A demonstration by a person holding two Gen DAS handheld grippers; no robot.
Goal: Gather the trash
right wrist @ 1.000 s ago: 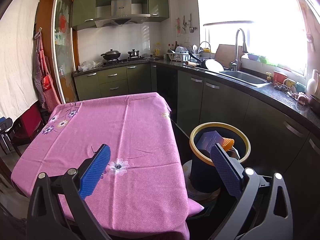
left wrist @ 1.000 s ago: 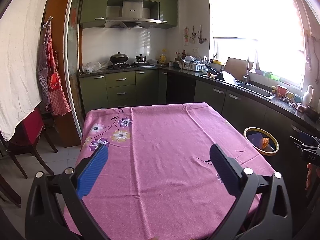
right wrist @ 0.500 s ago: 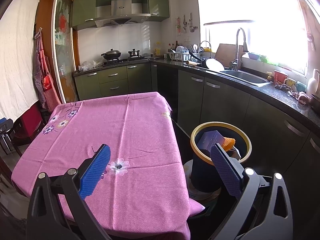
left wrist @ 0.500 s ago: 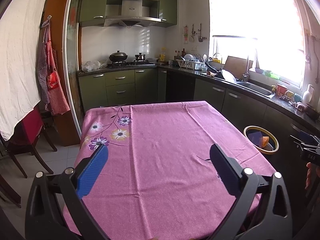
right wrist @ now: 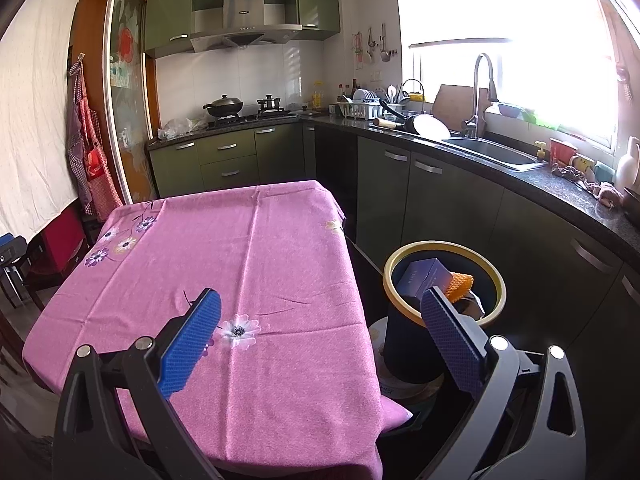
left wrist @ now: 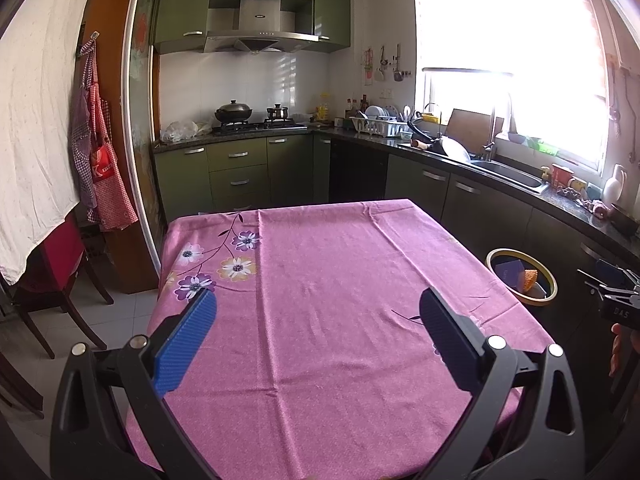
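A dark waste bin with a yellow rim (right wrist: pixel 400 258) stands on the floor right of the table. Inside it lie a dark blue box (right wrist: pixel 422 276) and an orange netted piece (right wrist: pixel 461 283). The left wrist view shows the same bin (left wrist: pixel 550 280) past the table's right edge. My right gripper (right wrist: pixel 320 320) is open and holds nothing; its right finger overlaps the bin's near rim in the view. Over the pink flowered tablecloth (left wrist: pixel 320 280), my left gripper (left wrist: pixel 318 320) hangs open and holds nothing. No trash shows on the cloth.
Green cabinets and a dark counter (right wrist: pixel 520 184) with a sink (right wrist: pixel 492 152) run along the right wall. A stove with pots (left wrist: pixel 240 114) is at the back. A dark wooden chair (left wrist: pixel 52 280) stands left of the table. The other gripper and a hand (left wrist: pixel 620 320) show at the right edge.
Both views have drifted only slightly; the left gripper has edged a little forward over the table. Both grippers stay open and hold nothing.
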